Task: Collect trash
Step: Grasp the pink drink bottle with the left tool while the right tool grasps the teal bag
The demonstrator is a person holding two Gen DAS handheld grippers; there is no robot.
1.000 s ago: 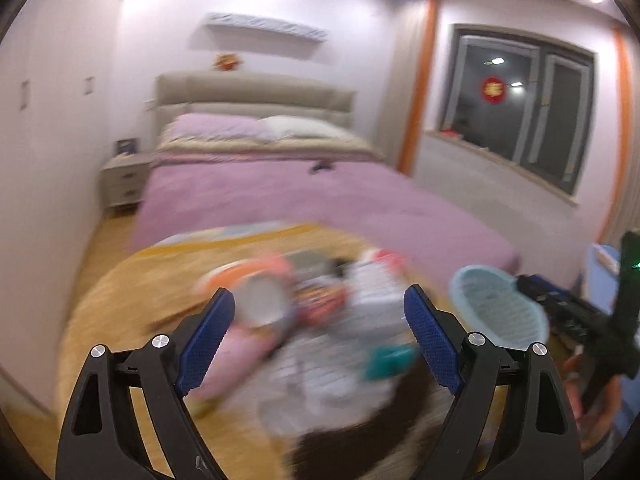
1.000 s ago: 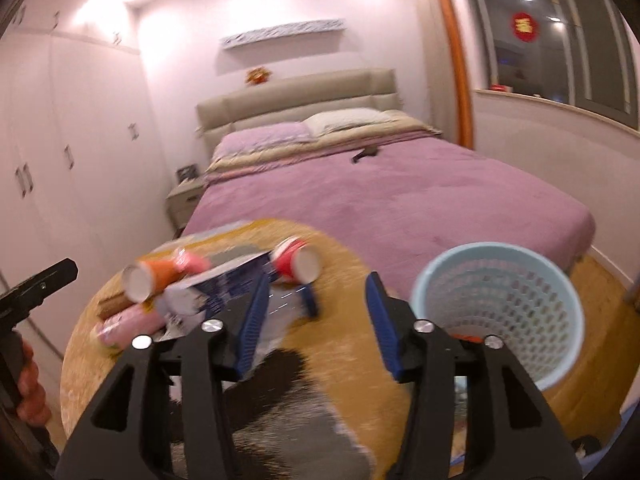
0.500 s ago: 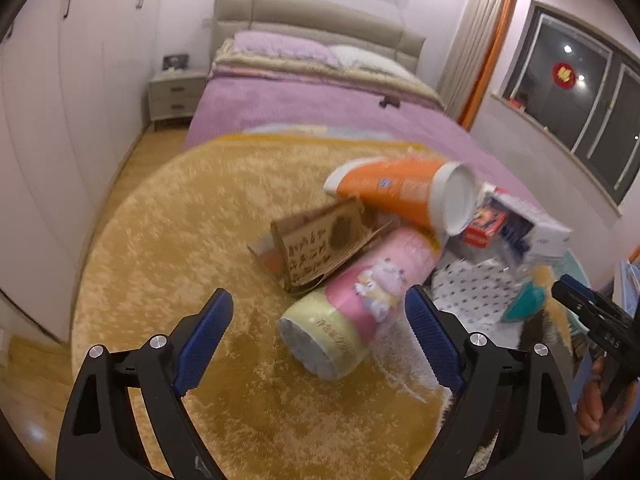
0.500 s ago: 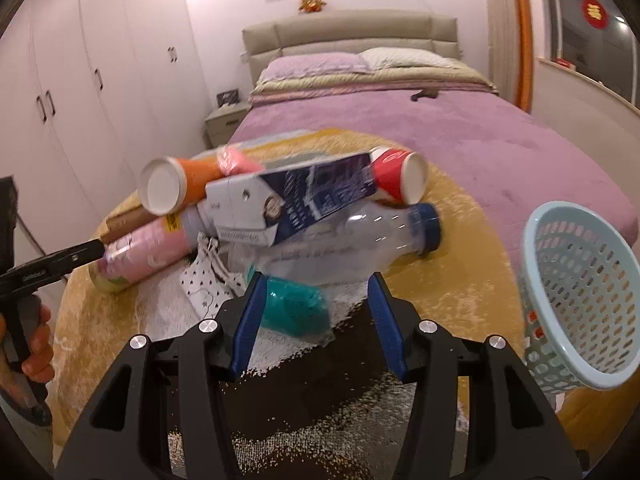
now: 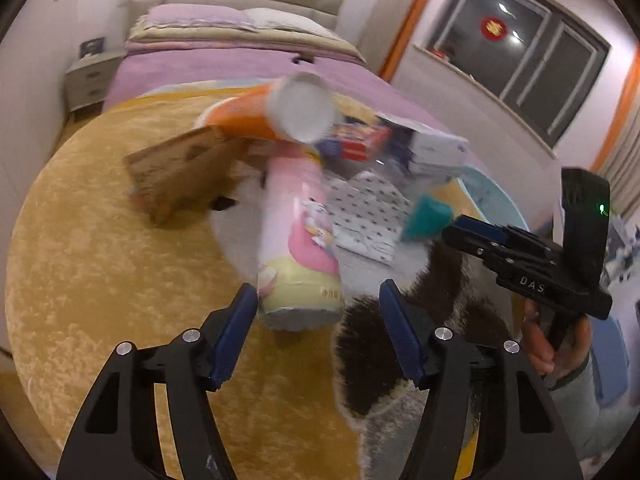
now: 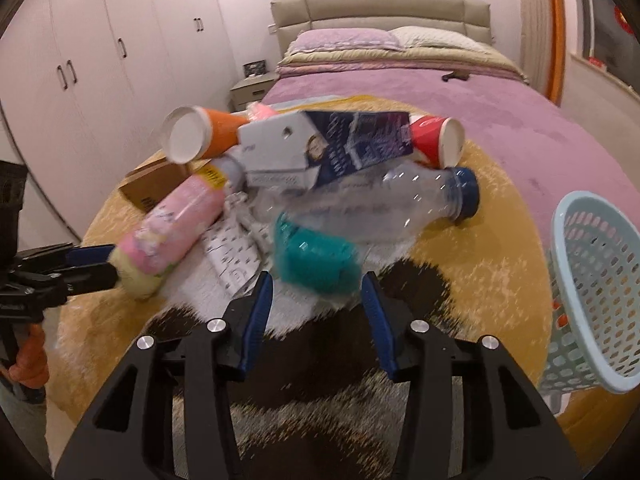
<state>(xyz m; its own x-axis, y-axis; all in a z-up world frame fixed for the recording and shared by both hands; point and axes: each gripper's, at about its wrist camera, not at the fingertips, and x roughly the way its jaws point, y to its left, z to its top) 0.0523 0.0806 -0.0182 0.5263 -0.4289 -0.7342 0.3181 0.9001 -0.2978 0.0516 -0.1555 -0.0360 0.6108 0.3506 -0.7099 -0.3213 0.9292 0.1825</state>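
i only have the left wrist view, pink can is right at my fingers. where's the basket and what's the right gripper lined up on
Observer: The light blue basket stands at the right gripper's right, its mesh wall in full view.
Operator: and its target
Observer: The right gripper is open, with the teal object just ahead between its fingertips.
Operator: anything behind the carton
Observer: A clear bottle with a blue cap lies there, and a red cup beyond it.

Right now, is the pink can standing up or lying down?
Lying down. The pink can rests on its side on the rug, its yellow end toward the left gripper.
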